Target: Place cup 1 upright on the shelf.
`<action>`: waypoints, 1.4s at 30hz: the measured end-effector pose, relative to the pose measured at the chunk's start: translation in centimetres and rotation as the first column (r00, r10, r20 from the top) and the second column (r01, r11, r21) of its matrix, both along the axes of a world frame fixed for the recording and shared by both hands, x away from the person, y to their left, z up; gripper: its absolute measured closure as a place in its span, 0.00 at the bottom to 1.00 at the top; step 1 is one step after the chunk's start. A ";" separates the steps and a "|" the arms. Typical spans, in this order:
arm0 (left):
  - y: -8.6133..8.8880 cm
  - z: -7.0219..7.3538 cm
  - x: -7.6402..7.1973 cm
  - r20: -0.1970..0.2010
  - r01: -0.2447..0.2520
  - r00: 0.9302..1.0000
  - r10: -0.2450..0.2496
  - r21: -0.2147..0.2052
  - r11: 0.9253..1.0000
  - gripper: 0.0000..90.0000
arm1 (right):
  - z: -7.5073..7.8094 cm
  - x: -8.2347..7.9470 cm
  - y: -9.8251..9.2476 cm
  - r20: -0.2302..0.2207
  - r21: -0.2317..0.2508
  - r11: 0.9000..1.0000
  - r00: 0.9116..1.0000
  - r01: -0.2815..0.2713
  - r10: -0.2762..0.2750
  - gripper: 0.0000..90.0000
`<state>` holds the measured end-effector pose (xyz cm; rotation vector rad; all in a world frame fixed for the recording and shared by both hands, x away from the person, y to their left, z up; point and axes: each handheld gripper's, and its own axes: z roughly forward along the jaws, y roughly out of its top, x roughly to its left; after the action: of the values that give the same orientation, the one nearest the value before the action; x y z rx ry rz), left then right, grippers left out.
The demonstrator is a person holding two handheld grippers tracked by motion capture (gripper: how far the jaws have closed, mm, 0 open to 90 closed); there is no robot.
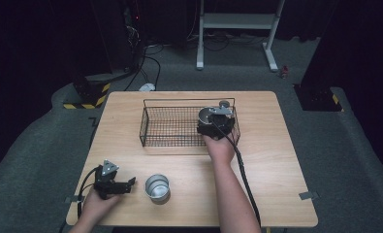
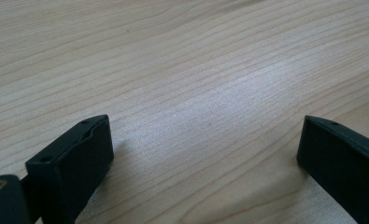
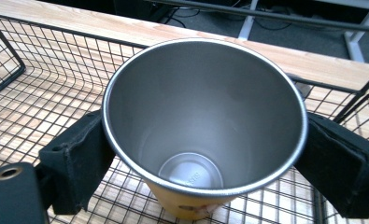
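Observation:
A black wire basket (image 1: 143, 127) stands on the far half of the wooden table (image 1: 276, 160). My right gripper (image 1: 213, 120) is at the basket's right end, shut on a steel cup (image 1: 206, 115). In the right gripper view the cup (image 3: 205, 102) is upright and empty, its outside yellowish, with the jaws of my right gripper (image 3: 205, 135) pressing on both its sides above the basket's mesh floor (image 3: 46, 65). A second steel cup (image 1: 157, 187) stands near the front edge. Just left of it lies my left gripper (image 1: 132, 183), open; in its own view my left gripper (image 2: 205, 144) has only bare wood between its jaws.
Grey tape marks sit at the table's front corners (image 1: 308, 195). On the floor beyond the table are a white stand frame (image 1: 237, 22), a black and yellow striped base (image 1: 89, 94) and loose cables (image 1: 148, 63). A cable (image 1: 245, 179) trails from the right gripper along the forearm.

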<state>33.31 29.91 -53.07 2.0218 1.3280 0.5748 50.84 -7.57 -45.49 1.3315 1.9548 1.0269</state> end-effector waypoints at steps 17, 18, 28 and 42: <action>0.0 0.0 0.0 -0.001 0.001 1.000 -0.001 0.000 1.000 0.04 | 0.6 -1.9 -0.8 0.028 -0.002 1.000 1.000 -0.001 0.001 0.10; 0.0 0.0 0.0 -0.001 0.001 1.000 -0.001 0.000 1.000 0.04 | 0.7 -2.1 -0.9 0.033 -0.005 1.000 0.999 -0.003 0.003 0.10; 0.0 0.0 0.0 0.000 0.002 1.000 -0.002 0.000 1.000 0.04 | 0.9 -3.9 -2.1 0.058 0.016 1.000 0.998 -0.017 0.016 0.10; 0.0 0.0 0.0 0.000 0.005 1.000 -0.005 -0.002 1.000 0.04 | 0.6 -6.8 -3.2 0.084 0.030 0.999 0.996 -0.045 0.042 0.10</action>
<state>33.33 29.93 -53.08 2.0227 1.3231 0.5707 44.06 -10.72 -44.87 1.2473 1.9206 1.1204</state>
